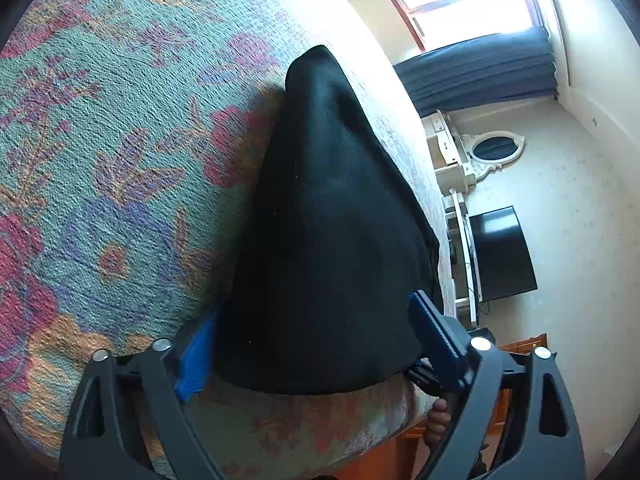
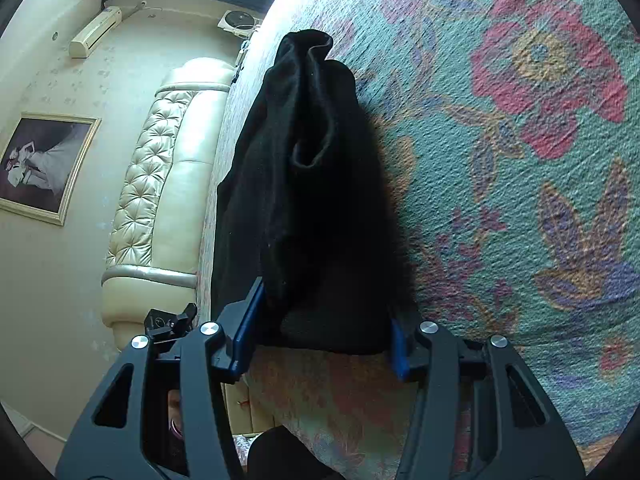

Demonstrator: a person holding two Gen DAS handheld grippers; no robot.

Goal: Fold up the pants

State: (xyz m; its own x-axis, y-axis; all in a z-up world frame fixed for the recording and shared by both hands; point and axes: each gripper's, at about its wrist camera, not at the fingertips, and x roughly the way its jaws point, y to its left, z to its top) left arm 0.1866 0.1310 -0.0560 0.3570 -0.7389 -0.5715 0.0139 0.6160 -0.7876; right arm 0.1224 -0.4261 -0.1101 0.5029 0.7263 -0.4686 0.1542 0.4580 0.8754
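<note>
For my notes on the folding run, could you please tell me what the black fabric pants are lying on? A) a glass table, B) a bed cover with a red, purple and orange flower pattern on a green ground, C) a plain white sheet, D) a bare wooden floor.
B: both wrist views show the black fabric pants lying on the flower-patterned green bed cover near its edge.

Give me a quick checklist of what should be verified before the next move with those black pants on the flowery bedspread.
1. Black fabric pants lie on the floral woven bedspread: ok.
2. Pants between the left gripper pads: ok.
3. Pants between the right gripper pads: ok.
4. Either gripper actually pinching the cloth: cannot tell.
5. Far end smooth: not ok, it is bunched and creased in the right wrist view.
6. Pants clear of the bed's edge: not ok, they run close beside it.
</note>
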